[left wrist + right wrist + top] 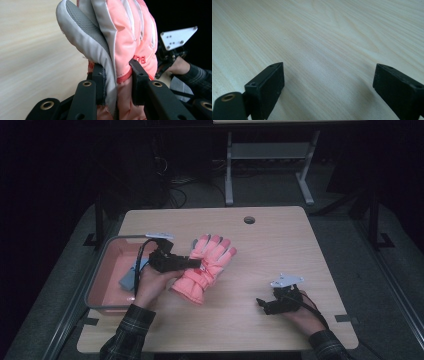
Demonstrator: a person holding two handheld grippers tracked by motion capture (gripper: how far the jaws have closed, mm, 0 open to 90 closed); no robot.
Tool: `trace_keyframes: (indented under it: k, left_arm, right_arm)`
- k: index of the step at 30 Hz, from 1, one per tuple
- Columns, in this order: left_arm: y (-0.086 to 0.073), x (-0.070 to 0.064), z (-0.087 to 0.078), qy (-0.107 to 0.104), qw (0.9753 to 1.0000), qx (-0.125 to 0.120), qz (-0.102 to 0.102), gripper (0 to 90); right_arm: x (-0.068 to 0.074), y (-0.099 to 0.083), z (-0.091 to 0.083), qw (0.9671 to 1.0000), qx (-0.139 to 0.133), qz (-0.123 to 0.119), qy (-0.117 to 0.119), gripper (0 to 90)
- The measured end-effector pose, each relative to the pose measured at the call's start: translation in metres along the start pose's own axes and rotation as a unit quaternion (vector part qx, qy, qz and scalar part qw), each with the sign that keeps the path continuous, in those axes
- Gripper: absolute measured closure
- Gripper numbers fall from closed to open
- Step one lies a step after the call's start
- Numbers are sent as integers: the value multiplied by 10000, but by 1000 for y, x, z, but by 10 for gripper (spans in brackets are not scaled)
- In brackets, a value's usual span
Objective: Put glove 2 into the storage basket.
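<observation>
Two sets of tongs are at work over the bench (260, 250), and the pink glove (205, 267) serves as the landmark. The left tongs (196, 264) are pinching the glove near its cuff; in the left gripper view the jaws press on either side of the fabric (125, 50), holding it up with its grey palm side turned away from the pink back. The glove sits near the middle of the bench, just right of the tray (100, 270) that rests at the bench's left edge.

The right tongs (261, 304) lie well to the right of the glove and nearer the person, spread wide with nothing between them, above bare wood (324, 37).

The grip looks shallow: the jaws catch a fold of soft cloth, so the glove could slide out if it is swung quickly. Its hanging fingers might also catch the tray's rim on the way left, dragging it loose.

Open room lies right of the glove and beyond it, towards the round hole (249, 219). To the glove's left the tray crowds the bench edge.
</observation>
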State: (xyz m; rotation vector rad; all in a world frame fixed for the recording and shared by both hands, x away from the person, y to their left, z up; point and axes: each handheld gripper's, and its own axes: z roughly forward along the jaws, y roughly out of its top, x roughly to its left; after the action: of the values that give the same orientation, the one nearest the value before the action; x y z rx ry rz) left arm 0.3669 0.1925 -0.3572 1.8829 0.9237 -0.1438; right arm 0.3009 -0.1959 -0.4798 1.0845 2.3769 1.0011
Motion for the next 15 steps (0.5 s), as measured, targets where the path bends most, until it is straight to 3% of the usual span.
trace_keyframes:
  k: [4,9,15]
  left_arm:
    - [3,3,-21,240,9996,-153,10,706]
    - [4,10,-47,436,9987,-277,-46,705]
    - [3,20,-76,537,9973,-446,-217,705]
  right_arm:
    - [-4,-1,2,9998,13,114,179,99]
    - [-6,-1,2,9997,13,134,217,98]
    - [-6,-1,2,9997,15,145,220,98]
